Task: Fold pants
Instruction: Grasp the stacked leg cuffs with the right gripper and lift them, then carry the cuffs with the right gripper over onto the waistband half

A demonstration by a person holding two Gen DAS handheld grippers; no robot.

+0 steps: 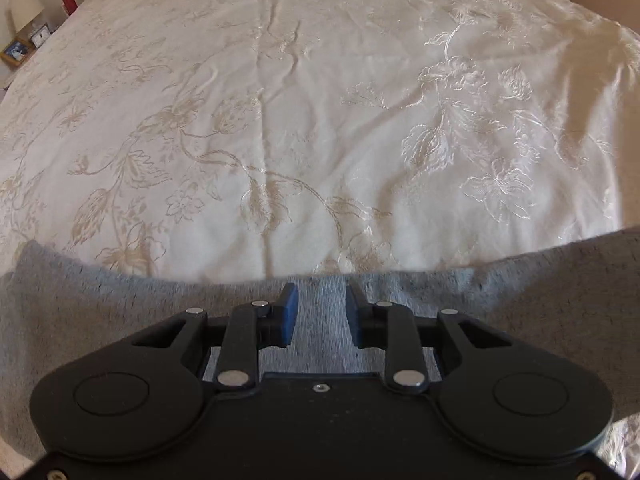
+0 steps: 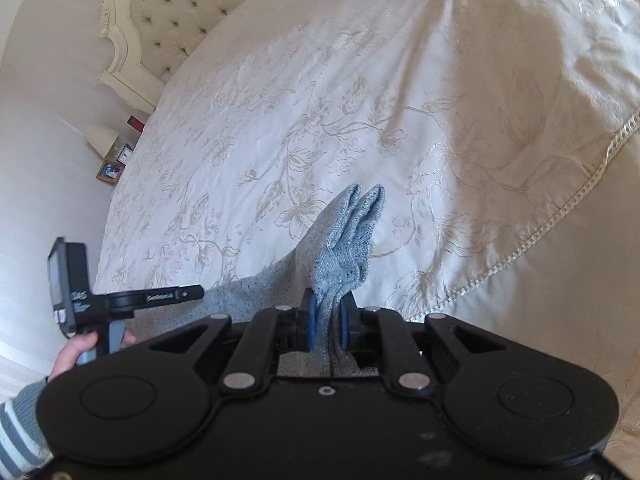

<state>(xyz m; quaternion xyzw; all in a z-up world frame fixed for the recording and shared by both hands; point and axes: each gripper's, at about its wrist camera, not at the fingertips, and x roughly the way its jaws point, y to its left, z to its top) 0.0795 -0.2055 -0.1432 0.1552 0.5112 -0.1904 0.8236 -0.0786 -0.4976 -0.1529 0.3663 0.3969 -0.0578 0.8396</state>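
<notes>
Pants (image 2: 348,240) pinched in right gripper (image 2: 327,320); beneath left gripper (image 1: 320,312)

Your left gripper (image 1: 321,312) points down over the grey knitted pants (image 1: 520,320), its blue pads (image 1: 289,314) standing apart with a strip of grey cloth showing in the gap between them; the pads do not press on it. The pants lie across the near edge of the cream bedspread with embroidered flowers (image 1: 304,120), which fills the view beyond. At far left you see a white domed lamp (image 1: 26,10), a red box (image 1: 68,2) and a small framed picture (image 1: 16,51).
</notes>
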